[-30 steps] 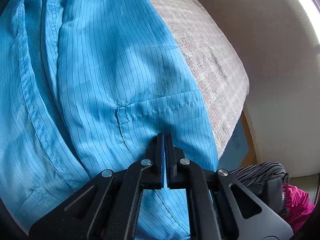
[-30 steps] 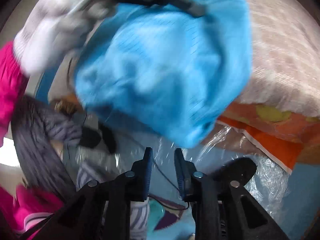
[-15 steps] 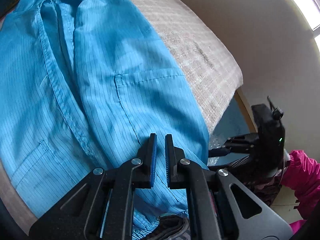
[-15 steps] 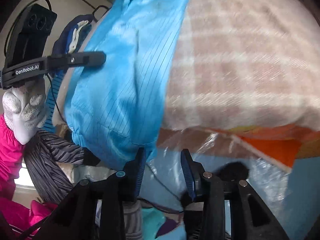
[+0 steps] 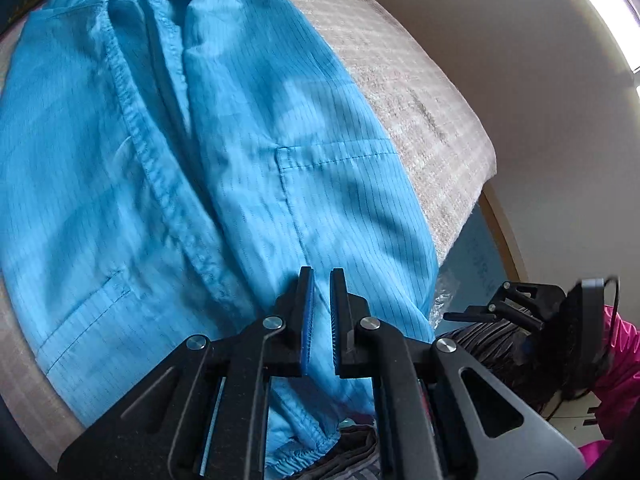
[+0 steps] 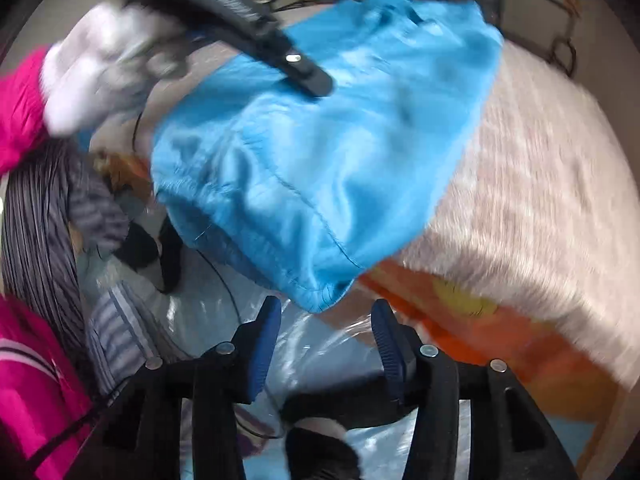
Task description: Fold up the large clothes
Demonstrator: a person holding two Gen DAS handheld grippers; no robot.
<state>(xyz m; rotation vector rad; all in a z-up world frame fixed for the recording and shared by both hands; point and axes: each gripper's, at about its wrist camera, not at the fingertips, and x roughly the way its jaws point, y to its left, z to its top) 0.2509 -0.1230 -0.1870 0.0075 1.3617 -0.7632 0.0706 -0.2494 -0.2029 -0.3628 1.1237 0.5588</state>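
A large blue pinstriped garment lies spread on a beige checked blanket covering the bed. Its lower hem hangs over the bed's near edge. My left gripper hovers just above the hem area, its jaws a narrow gap apart and empty. In the right wrist view the garment's elastic cuffed corner hangs off the bed edge. My right gripper is wide open just below that corner, not touching it. The left gripper shows there above the cloth.
An orange patterned sheet and clear plastic lie under the blanket at the bed's side. Striped grey clothing and a pink sleeve are at the left. A wall stands beyond the bed.
My left gripper let go of the blue cloth and its jaws parted slightly. My right gripper opened wider and moved up under the hanging corner of the garment.
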